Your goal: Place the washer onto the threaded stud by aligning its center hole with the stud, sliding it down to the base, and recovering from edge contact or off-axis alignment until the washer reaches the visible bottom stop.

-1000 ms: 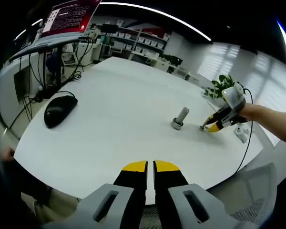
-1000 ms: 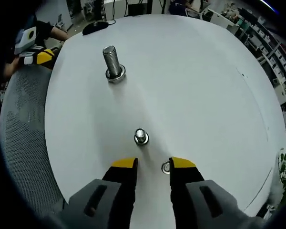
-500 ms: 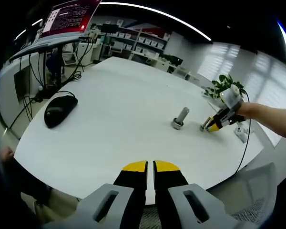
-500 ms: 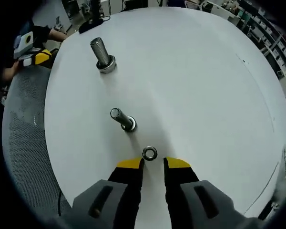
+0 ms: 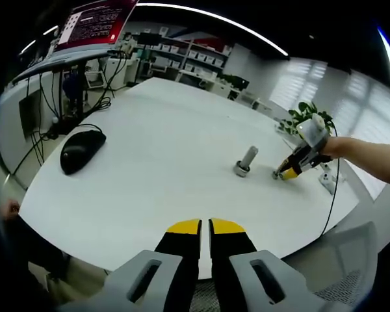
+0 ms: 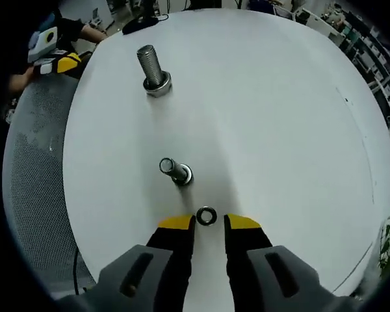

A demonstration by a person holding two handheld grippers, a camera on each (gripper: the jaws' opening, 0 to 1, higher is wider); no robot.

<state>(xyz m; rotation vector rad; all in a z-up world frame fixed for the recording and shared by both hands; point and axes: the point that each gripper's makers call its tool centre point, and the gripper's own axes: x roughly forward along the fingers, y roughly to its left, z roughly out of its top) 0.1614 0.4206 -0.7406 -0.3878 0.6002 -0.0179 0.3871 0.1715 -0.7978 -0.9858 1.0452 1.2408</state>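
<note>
Left gripper view: the left gripper (image 5: 205,227) sits at the near table edge, jaws almost touching and holding nothing, well apart from the work. Across the white table (image 5: 149,136) a large stud (image 5: 246,160) stands upright; the right gripper (image 5: 287,172) reaches down to the tabletop just beside it. Right gripper view: the right gripper (image 6: 208,223) is low over the table, jaws slightly parted with nothing gripped. The washer (image 6: 205,216) lies flat directly ahead of the gap, just beyond the fingertips. A small stud (image 6: 175,170) stands near ahead and slightly left; the large stud (image 6: 153,70) stands farther on. The right gripper is clearly nearer the washer.
</note>
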